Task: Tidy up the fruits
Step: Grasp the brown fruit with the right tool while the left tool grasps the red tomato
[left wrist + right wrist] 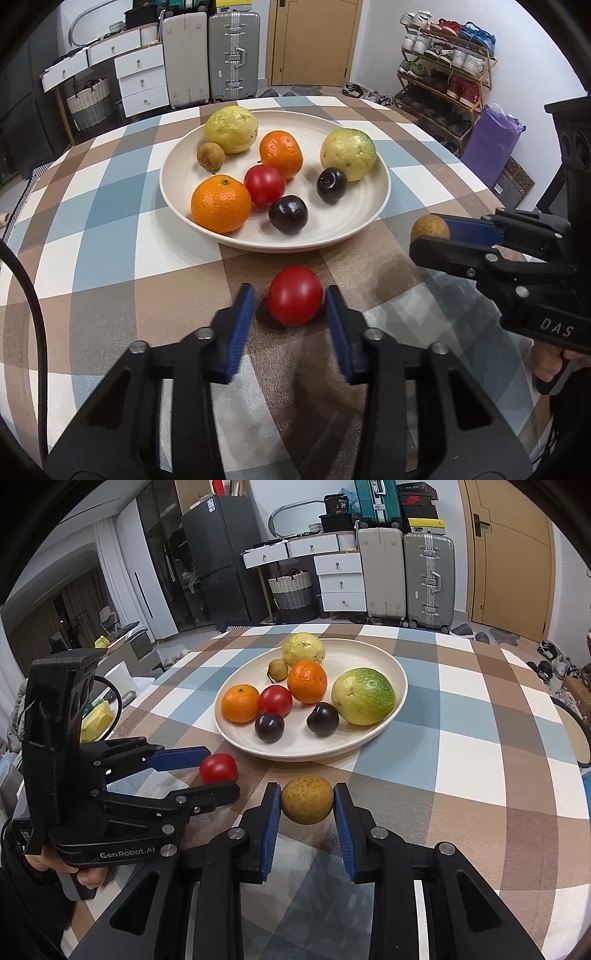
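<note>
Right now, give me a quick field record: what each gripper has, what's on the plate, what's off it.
left gripper: closing round the red fruit on the tablecloth; pads not clearly pressing
right gripper: shut on the brown fruit, near the plate's front rim
plate: two oranges, two yellow-green fruits, one red, two dark, one small brown
off the plate: only the two fruits at the grippers

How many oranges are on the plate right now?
2. One orange sits at the near left rim of the plate; the other orange lies mid-plate, behind the red fruit. None looks hidden.
</note>
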{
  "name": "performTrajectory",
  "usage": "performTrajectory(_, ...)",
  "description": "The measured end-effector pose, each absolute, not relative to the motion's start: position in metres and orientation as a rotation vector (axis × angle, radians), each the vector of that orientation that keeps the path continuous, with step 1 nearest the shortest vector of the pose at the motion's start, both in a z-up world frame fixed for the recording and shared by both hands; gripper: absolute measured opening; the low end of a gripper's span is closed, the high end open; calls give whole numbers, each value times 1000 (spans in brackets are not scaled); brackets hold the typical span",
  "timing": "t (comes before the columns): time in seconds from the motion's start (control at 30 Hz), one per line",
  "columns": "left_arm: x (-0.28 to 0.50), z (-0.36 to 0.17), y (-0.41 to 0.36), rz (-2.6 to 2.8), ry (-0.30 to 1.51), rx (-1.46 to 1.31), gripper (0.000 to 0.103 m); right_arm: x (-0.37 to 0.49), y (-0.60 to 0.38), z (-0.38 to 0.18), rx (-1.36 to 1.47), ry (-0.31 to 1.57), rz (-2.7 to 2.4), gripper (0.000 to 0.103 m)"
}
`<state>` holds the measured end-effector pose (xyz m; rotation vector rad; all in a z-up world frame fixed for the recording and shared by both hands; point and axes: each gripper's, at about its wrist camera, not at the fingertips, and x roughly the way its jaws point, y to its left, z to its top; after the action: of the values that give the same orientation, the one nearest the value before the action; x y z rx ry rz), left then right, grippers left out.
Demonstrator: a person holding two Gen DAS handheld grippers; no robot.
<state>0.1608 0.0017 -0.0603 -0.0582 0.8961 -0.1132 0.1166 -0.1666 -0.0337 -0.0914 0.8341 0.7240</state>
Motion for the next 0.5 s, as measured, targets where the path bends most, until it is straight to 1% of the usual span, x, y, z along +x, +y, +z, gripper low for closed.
performTrajectory(0.03, 160, -60, 1, -117, 896, -56, 26, 117, -167, -34, -92, 834, 724, 30)
performTrajectory(0.27, 157, -58, 1, -122, 884, -59, 26, 116, -165, -33, -88, 830, 728, 30)
performTrajectory(0.5, 149, -43, 5, -116, 843, -71, 26, 116, -166, -28, -83, 810, 725, 30)
